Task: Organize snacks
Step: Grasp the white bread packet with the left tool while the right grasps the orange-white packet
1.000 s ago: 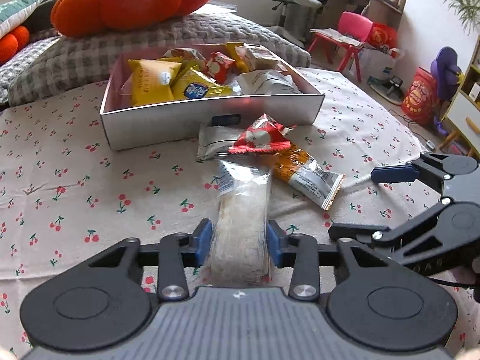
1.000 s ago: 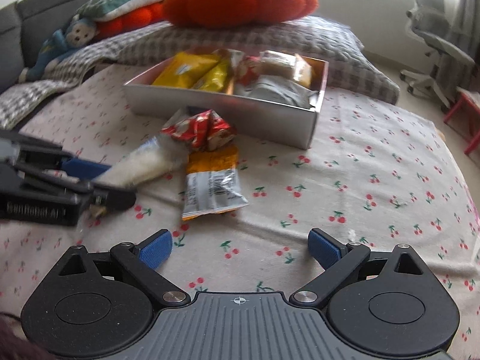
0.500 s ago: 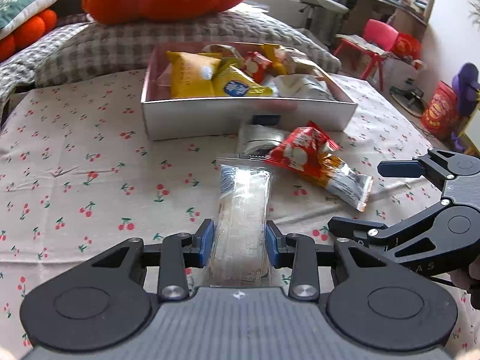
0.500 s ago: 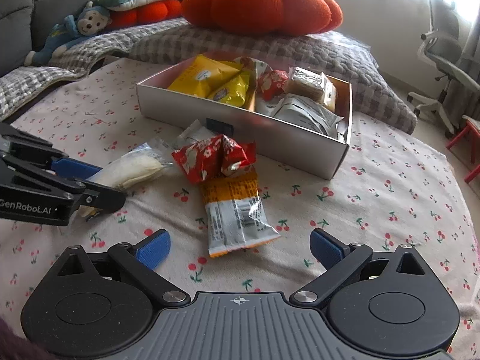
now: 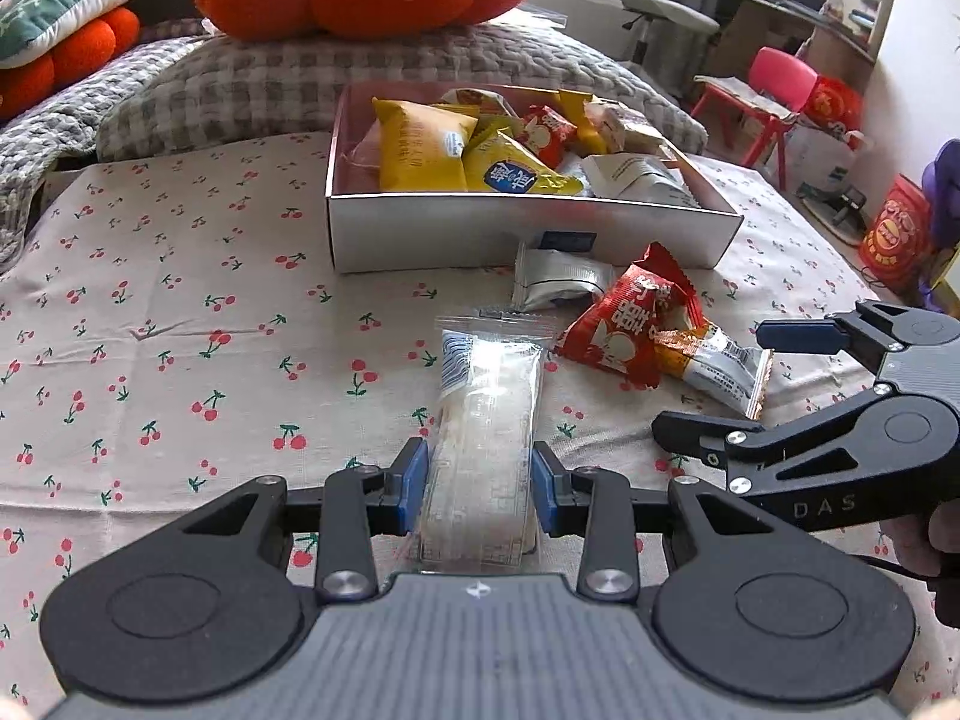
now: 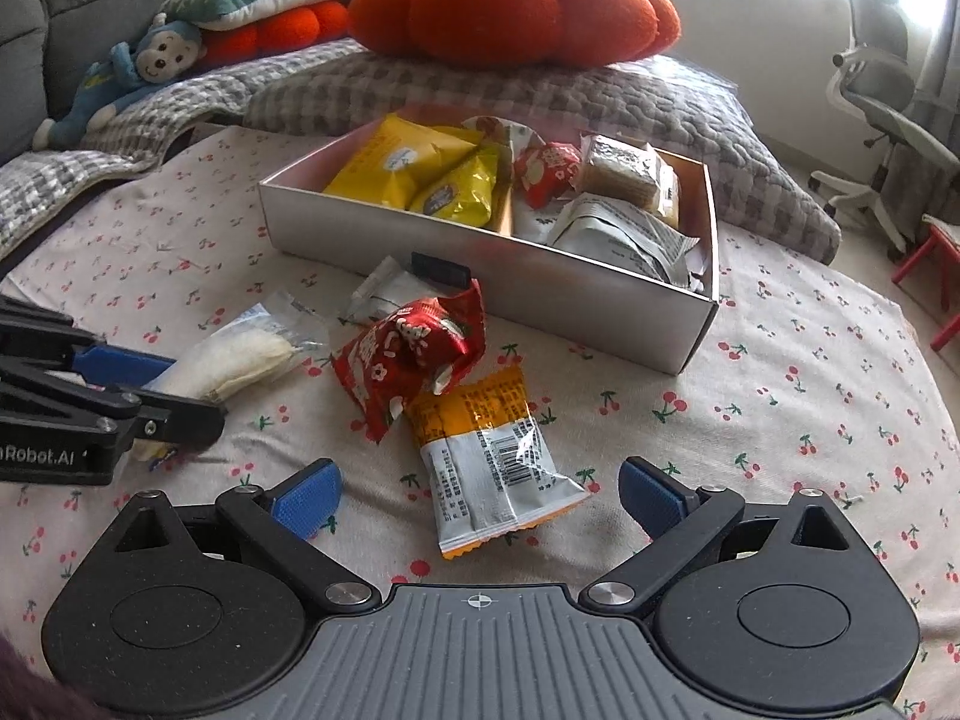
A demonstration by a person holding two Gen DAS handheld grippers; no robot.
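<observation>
Between the blue pads of the left hand-held gripper [image 5: 480, 495] lies a long clear-wrapped snack [image 5: 486, 432], pinched across its near end so that its far end points toward the box [image 5: 528, 231]; the grip along the narrow width suits carrying the packet lengthwise. Whether the packet is clear of the cherry-print cloth [image 5: 180, 312] cannot be told. To its right, the right hand-held gripper [image 6: 480, 489] is spread wide and holds nothing; its pads flank the near end of an orange-and-white packet [image 6: 492, 450], apparently lined up for the next pick. A red packet [image 6: 414, 354] overlaps the far end of that packet, and a silver sachet [image 6: 390, 294] rests against the front wall of the box. Inside the box, yellow packs [image 6: 414, 171] lie to the left of a divider, mixed packets to the right, which suggests sorting by kind.
</observation>
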